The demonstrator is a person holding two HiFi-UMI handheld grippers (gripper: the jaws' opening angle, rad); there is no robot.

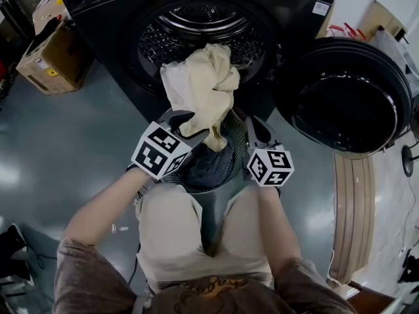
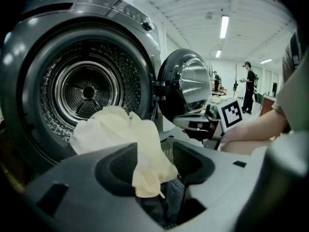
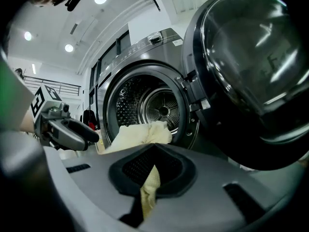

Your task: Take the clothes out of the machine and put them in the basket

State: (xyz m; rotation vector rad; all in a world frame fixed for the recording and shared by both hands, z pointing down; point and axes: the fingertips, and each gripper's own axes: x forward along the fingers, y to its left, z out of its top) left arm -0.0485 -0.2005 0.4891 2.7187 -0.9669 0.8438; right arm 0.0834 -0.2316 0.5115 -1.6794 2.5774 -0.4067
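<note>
The cream garment hangs half out of the machine. Its upper part is bunched on the lip of the drum opening, and its lower end trails down over the basket. The basket stands on the floor right in front of the machine, between our knees, with dark clothes already lying inside it.

In the left gripper view the garment droops through the gap of our left claw. The jaws stand about half apart with the cloth lying loosely against one side, not pinched, and we can see the dark clothes below through the gap.

In the right gripper view our right claw has its jaws drawn together on a narrow strip of the same garment, which comes out folded beneath the pads.

From the head view, the left claw sits at the garment's lower left edge. The right claw is just beside the garment's hanging tip, over the basket's right rim. Each claw shows in the other's view, the right one and the left one both level with the opening.

The round door is swung fully open to the right. A cardboard box stands on the floor well off to the left of the machine.
</note>
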